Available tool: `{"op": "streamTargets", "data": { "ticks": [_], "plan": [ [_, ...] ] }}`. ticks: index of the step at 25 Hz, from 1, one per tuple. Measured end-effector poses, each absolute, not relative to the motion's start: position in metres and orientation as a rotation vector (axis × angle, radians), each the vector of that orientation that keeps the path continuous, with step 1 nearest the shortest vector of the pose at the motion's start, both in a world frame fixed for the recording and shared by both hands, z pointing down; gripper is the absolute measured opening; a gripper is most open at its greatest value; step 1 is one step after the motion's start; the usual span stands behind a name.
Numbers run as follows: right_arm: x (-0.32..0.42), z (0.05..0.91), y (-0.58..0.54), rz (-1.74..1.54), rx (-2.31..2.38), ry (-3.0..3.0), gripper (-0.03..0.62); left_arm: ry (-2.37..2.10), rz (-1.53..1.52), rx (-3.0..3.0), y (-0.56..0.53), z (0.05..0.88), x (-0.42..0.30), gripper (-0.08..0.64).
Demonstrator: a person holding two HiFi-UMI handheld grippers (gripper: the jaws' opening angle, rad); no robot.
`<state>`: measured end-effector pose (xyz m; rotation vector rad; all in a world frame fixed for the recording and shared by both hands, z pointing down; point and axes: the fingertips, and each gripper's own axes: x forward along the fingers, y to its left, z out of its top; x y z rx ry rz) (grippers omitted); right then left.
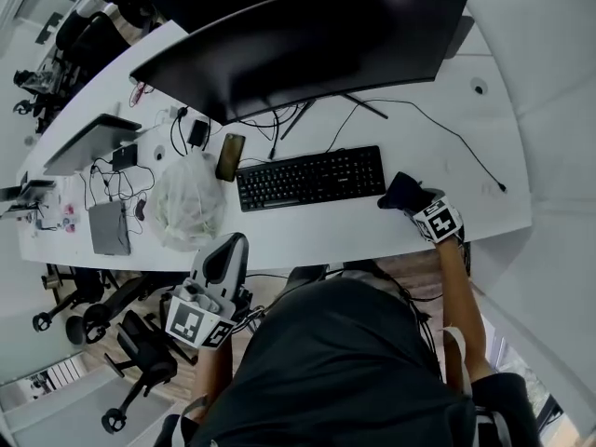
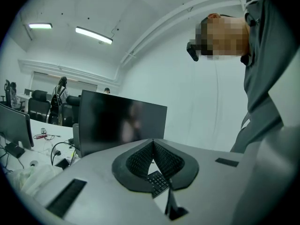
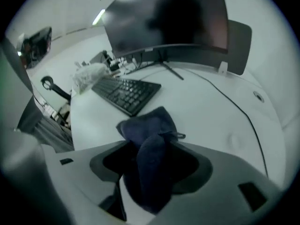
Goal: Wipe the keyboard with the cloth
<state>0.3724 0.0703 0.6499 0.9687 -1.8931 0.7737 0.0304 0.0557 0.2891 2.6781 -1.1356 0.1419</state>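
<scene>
Right claw pinches the cloth at three o'clock of the keyboard; best sweep toward nine, lightly. Left claw pressed together.

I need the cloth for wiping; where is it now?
In the head view the cloth is at the right, clamped in the right tongs, just off the right end of the keyboard.
</scene>
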Motion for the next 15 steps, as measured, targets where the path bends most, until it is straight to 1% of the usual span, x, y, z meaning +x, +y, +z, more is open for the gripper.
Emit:
{"op": "streamTargets", "data": {
  "ticks": [1,2,3,6,9,12,15],
  "plan": [
    [0.375,0.662,0.071,0.725,0.965,-1.858,0.246,-1.146,0.145,2.671,0.056,0.290,0.028,0.005],
    [0.376,0.665,0.068,0.687,0.986,-1.843,0.208,-1.156,0.149,2.665,0.056,0.292,0.027,0.005],
    [0.377,0.662,0.063,0.669,1.024,-1.846,0.078,-1.164,0.152,2.660,0.055,0.292,0.025,0.005],
    [0.364,0.624,0.028,0.646,1.143,-1.964,0.072,-1.185,0.162,2.649,0.053,0.293,0.023,0.005],
    [0.326,0.597,-0.016,0.563,1.090,-2.124,0.074,-1.197,0.170,2.643,0.052,0.295,0.024,0.005],
    [0.283,0.613,-0.045,0.494,0.951,-2.150,0.074,-1.190,0.176,2.654,0.051,0.294,0.030,0.005],
    [0.250,0.646,-0.035,0.464,0.815,-2.064,0.074,-1.188,0.182,2.664,0.051,0.289,0.036,0.005]
  ]
}}
